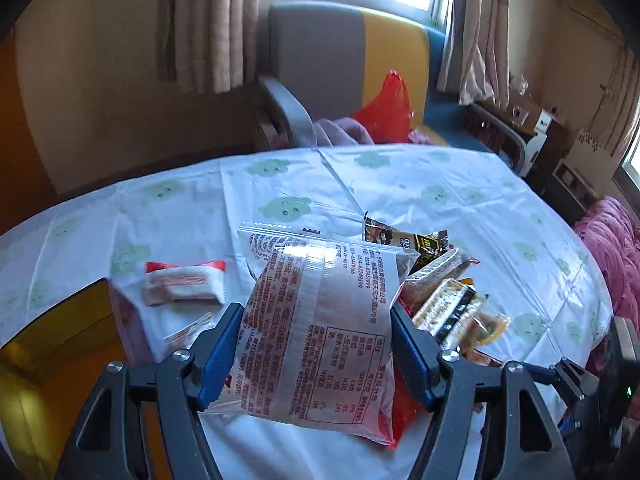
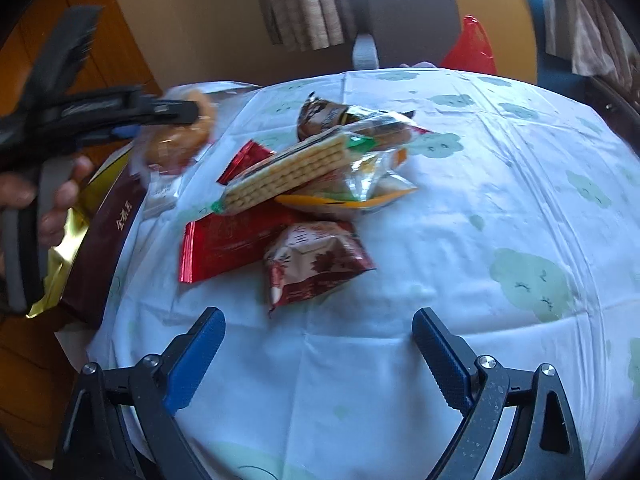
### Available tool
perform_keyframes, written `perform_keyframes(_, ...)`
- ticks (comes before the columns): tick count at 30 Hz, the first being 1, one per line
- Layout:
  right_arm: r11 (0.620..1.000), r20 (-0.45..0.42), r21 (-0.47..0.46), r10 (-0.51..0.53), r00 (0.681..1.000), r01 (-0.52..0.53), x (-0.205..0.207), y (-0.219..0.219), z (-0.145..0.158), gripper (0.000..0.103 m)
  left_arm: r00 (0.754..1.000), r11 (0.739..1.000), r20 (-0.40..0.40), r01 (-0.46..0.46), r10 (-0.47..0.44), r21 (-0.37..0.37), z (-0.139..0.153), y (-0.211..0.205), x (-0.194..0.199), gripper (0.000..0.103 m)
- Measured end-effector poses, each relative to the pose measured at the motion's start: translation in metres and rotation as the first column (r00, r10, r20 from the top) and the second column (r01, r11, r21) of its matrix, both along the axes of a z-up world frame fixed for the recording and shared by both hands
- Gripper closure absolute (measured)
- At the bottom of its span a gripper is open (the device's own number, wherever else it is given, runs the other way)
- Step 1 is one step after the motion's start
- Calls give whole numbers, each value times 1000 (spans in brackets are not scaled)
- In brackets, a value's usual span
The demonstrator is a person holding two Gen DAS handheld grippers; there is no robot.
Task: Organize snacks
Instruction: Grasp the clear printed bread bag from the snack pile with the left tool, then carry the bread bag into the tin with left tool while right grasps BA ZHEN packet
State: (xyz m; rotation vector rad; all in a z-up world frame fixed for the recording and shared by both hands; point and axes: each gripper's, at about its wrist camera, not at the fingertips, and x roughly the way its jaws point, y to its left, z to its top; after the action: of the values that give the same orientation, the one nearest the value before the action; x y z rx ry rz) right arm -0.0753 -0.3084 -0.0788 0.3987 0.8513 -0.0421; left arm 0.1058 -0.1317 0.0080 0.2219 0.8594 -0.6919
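The round table with its white cloud-print cloth bears a pile of snacks. The left gripper clamps a clear printed packet, long axis pointing away, raised above the cloth. The right gripper stands apart, empty.

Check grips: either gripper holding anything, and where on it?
Left gripper holds a clear snack packet, its pads against the packet's two side edges around mid-length. Right gripper is open over the tablecloth, holding nothing.

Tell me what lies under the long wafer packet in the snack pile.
The wafer packet lies across a red foil packet and a yellow-edged clear packet. Anything deeper in the pile is covered.
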Motion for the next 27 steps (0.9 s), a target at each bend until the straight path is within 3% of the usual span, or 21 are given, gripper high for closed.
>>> perform_keyframes(2,1000,3,16,-5,1000,5,-4,-5,2,8,999,999,0,-40,40,-32,9,24,-9,31)
perform_keyframes(6,999,21,9,42,999,-43,-1,0,14,18,992,988,3,-128,129,-83,17,68,-24,31)
perform_keyframes(13,980,81,-9,197,977,-197,29,34,47,30,952,945,-9,-305,306,-121,12,148,-48,31)
perform_keyframes(17,950,82,11,311,947,-313,70,63,57,37,932,924,-9,-361,362,-131,8,177,-60,31)
perform_keyframes(22,927,51,24,373,926,-375,137,99,55,51,915,902,-30,-403,403,-152,4,195,-64,31)
perform_keyframes(27,914,-10,55,403,915,-402,196,125,39,52,903,889,-43,-429,428,-162,1,205,-67,31)
